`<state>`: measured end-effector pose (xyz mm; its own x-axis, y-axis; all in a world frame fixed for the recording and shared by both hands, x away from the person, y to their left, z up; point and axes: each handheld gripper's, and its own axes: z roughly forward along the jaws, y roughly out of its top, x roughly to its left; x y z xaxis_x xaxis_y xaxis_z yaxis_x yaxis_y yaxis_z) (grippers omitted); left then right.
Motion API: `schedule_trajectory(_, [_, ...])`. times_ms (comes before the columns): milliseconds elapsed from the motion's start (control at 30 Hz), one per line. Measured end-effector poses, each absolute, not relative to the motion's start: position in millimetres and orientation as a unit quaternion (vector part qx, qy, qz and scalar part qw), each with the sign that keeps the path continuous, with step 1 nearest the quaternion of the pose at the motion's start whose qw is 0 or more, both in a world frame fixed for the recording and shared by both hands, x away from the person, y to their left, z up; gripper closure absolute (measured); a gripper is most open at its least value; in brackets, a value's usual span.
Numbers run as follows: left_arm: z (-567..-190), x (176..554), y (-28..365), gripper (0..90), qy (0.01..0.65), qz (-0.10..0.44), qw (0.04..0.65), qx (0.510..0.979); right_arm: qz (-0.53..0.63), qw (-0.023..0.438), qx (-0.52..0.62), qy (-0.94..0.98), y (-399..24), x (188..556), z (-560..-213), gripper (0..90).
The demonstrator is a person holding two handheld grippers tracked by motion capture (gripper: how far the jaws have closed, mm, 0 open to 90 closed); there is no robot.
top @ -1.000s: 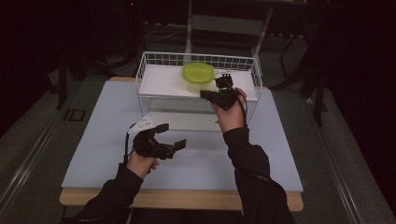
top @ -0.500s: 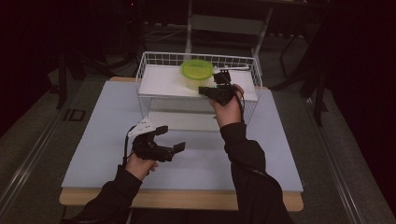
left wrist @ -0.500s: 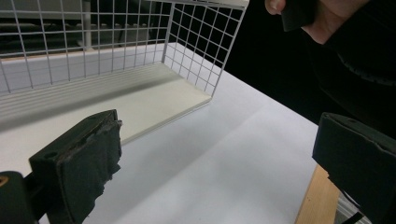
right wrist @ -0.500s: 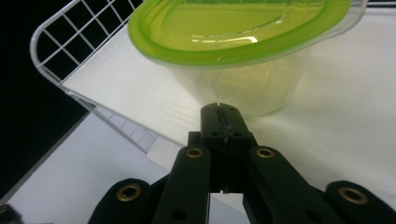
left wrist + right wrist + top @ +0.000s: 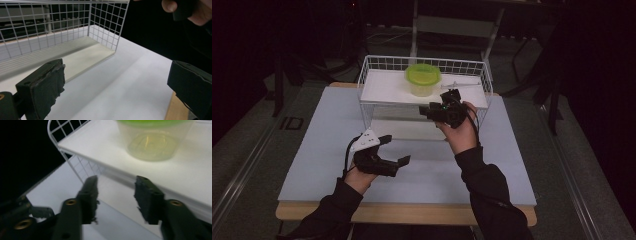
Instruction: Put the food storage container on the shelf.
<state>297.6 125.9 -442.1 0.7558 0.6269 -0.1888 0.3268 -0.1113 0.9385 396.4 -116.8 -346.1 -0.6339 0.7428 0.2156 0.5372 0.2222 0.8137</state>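
Observation:
A translucent container with a lime-green lid (image 5: pixel 423 79) stands on the top board of a white wire shelf rack (image 5: pixel 382 87). My right gripper (image 5: pixel 424 110) hovers at the board's front edge, just below and in front of the container (image 5: pixel 152 140). Its jaws have just been opening and hold nothing; in the right gripper view (image 5: pixel 117 185) the gap between them is bare. My left gripper (image 5: pixel 396 150) is held low over the table, left of the rack's front, with its jaws wide open and empty (image 5: pixel 116 75).
A thin white item (image 5: pixel 459 83) lies on the top board to the right of the container. The rack's lower shelf (image 5: pixel 85 57) has mesh walls at the back and side. The white table top (image 5: pixel 312 150) ends in a wooden front edge (image 5: pixel 402 212).
The right gripper has drawn back from the container toward the shelf's front edge, and its jaws have gone from shut to open. The left gripper has stayed where it was.

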Motion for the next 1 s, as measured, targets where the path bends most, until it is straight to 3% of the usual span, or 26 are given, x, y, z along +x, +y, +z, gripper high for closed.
schedule_trajectory(67, [-441.6, 297.1, 126.4, 2.2, 0.323, 0.125, 0.583, 0.735, 0.469, 0.112, 0.407, 0.776, -118.0, 393.1, -347.0, 46.4])
schedule_trajectory(233, [-438.1, 291.5, 129.1, 2.2, 0.314, 0.123, 0.584, 0.738, 0.478, 0.122, 0.374, 0.785, -126.1, 374.6, -354.4, 29.2])
schedule_trajectory(433, [-437.0, 285.5, 134.5, 2.2, 0.313, 0.117, 0.588, 0.737, 0.49, 0.116, 0.348, 0.791, -136.2, 355.0, -364.0, 20.3])
schedule_trajectory(1000, [-447.0, 275.1, 138.7, 2.2, 0.283, 0.126, 0.571, 0.76, 0.476, 0.115, 0.346, 0.8, -171.2, 325.8, -418.0, 18.7])
